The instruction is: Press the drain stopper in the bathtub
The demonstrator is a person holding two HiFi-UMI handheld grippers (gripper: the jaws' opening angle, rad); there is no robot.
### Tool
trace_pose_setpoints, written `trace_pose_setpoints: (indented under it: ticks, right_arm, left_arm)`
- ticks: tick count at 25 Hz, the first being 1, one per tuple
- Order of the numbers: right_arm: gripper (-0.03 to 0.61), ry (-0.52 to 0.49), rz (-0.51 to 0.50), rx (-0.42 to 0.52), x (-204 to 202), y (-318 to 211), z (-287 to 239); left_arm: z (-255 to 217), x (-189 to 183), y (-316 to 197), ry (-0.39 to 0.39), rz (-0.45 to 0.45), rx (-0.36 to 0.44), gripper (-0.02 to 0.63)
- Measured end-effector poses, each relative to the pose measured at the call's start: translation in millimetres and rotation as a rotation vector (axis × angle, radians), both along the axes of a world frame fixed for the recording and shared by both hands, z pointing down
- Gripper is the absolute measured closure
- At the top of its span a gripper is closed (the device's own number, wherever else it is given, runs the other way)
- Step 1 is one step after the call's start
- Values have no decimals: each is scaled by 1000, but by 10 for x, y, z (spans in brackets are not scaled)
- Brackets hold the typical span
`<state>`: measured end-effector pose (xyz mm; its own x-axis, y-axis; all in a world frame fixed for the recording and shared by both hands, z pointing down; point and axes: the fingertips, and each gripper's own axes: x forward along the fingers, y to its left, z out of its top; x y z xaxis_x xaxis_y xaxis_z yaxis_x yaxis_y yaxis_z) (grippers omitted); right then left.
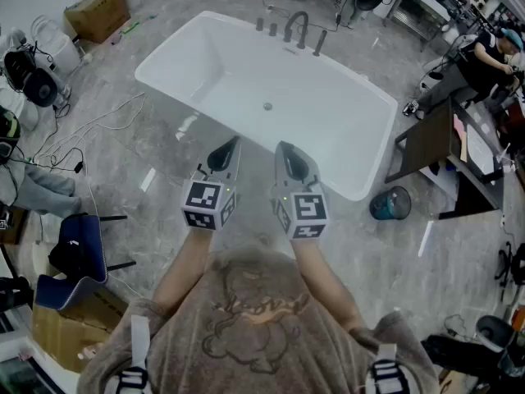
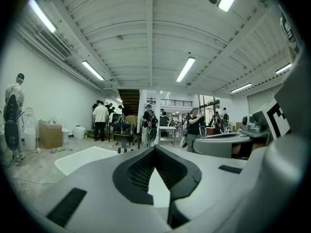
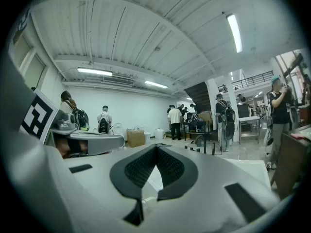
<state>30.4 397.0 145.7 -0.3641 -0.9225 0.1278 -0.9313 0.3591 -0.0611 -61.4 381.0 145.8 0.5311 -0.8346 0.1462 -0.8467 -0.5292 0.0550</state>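
The white bathtub (image 1: 205,52) stands on the grey floor ahead of me, with its small round drain stopper (image 1: 267,106) in the middle of the bottom. A dark faucet (image 1: 297,28) rises on the tub's far rim. My left gripper (image 1: 232,144) and right gripper (image 1: 284,147) are held side by side above the tub's near rim, short of the stopper. Both point level across the room. In the left gripper view the left gripper (image 2: 154,149) has its jaws closed tip to tip on nothing. The right gripper (image 3: 156,148) looks the same in its own view.
A blue bin (image 1: 390,203) sits by the tub's right end, beside a dark table (image 1: 431,142). Cables (image 1: 98,125) and a cardboard box (image 1: 98,11) lie to the left, and a blue chair (image 1: 78,249) stands at the near left. Several people (image 2: 101,120) stand far across the room.
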Motion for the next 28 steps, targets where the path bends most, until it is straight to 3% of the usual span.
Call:
trace_pose_setpoints:
  ticks: [9, 19, 28]
  right_arm:
    - [575, 8, -18, 17, -204, -2, 8]
    - [574, -3, 27, 3, -169, -79, 204]
    - [574, -9, 45, 41, -144, -578, 220]
  left_arm:
    - [83, -166, -14, -18, 21, -4, 609]
    - [265, -327, -111, -23, 66, -19, 609]
    - [295, -219, -624, -22, 109, 2, 609]
